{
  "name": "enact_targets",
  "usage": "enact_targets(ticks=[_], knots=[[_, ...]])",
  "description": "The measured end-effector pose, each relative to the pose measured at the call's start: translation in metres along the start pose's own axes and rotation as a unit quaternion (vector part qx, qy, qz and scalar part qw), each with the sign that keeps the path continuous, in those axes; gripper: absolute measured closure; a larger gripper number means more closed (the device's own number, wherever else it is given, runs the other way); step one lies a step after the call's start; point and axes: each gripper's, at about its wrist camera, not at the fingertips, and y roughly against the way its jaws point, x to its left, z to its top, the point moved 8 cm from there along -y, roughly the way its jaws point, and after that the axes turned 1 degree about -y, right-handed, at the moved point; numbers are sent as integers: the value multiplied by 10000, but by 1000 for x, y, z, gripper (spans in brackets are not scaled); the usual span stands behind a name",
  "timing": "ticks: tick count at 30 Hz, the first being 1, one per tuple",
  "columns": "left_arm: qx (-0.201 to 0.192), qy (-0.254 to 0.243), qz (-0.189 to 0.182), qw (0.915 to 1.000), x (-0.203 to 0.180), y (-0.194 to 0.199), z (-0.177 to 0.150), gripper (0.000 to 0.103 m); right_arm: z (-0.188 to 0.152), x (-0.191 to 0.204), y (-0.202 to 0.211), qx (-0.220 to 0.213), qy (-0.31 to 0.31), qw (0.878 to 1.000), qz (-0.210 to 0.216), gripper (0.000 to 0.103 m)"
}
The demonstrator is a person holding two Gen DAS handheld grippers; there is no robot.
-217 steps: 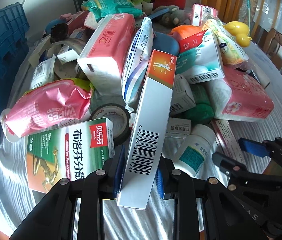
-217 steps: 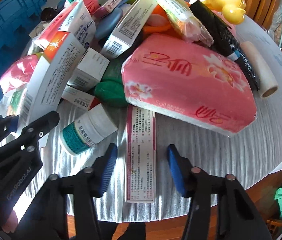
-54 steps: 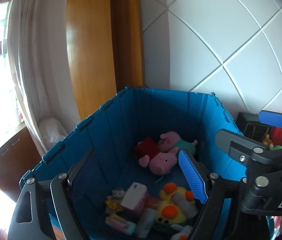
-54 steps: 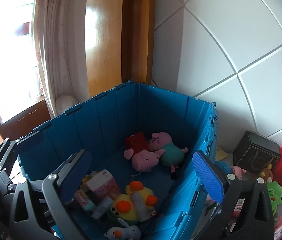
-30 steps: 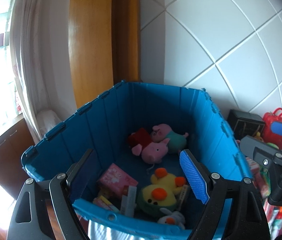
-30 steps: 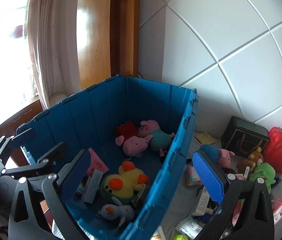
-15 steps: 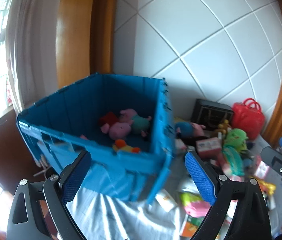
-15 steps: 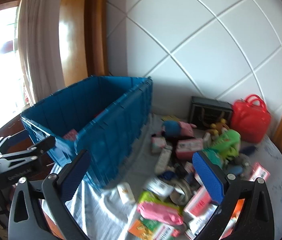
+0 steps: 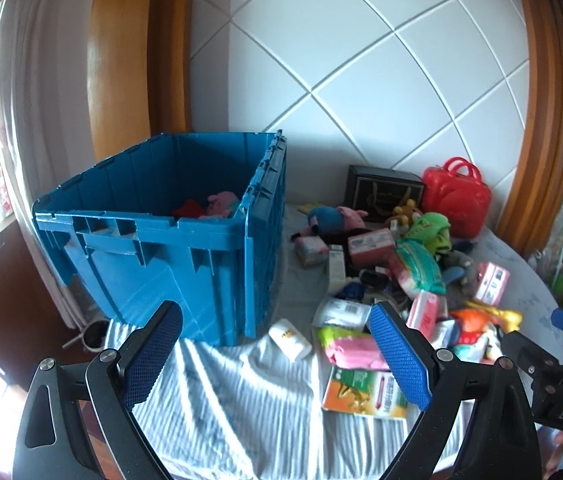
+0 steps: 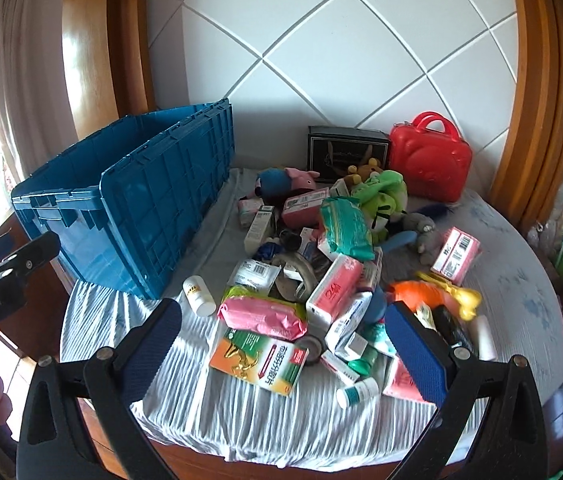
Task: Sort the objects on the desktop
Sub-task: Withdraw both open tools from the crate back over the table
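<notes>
Gaping wide, the left gripper (image 9: 277,354) and right gripper (image 10: 285,350) are held empty. Ahead of the left gripper's fingers (image 9: 399,354), a blue crate (image 9: 169,256) is seen.

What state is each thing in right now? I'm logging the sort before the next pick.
Left gripper: open, empty.
Right gripper: open, empty.
Blue crate: lid open, toys inside.
Red case: closed, upright.
White bottle: capped, lying down.
Green-orange box: closed, flat.

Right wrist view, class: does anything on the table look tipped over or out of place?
Yes. The small white bottle lies on its side apart from the heap, near the blue crate, rather than upright.
</notes>
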Motion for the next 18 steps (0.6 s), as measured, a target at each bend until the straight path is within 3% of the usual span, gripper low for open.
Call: enact_targets(ticks=[18], knots=[[100, -175, -239, 9995, 12, 30, -21, 7, -26, 30, 36, -90, -43, 9996, -250, 0]])
